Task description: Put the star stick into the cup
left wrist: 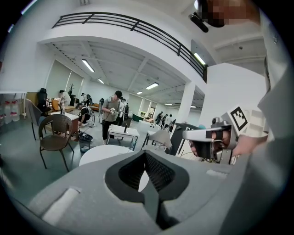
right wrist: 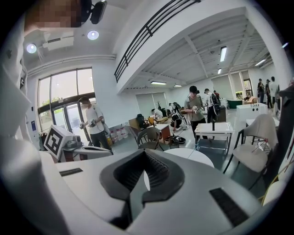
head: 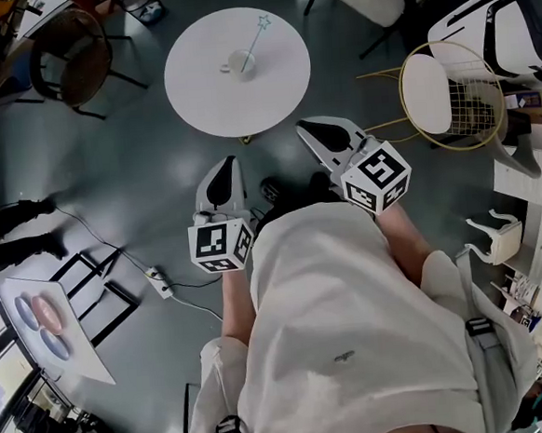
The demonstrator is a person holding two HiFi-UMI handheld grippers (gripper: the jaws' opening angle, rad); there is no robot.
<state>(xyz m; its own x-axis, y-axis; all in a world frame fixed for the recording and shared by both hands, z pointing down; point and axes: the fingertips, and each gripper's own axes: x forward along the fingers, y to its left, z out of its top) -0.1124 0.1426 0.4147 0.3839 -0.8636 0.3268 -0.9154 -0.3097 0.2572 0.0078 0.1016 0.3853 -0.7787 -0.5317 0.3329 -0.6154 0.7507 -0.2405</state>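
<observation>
In the head view a round white table (head: 203,87) stands ahead of me on the dark floor. A small white cup (head: 239,65) sits near its middle. The star stick (head: 257,37) leans out of the cup toward the upper right, star end up. My left gripper (head: 222,165) and right gripper (head: 308,129) hang close to my body, well short of the table. Both are shut with nothing between the jaws. The left gripper view shows its closed jaws (left wrist: 146,155) and the table edge (left wrist: 102,153) beyond. The right gripper (right wrist: 146,155) looks the same way.
A brown wicker chair (head: 76,56) stands left of the table and a gold wire chair (head: 450,94) with a white seat to its right. A power strip (head: 157,281) and cable lie on the floor at the left. Several people stand far back in the room.
</observation>
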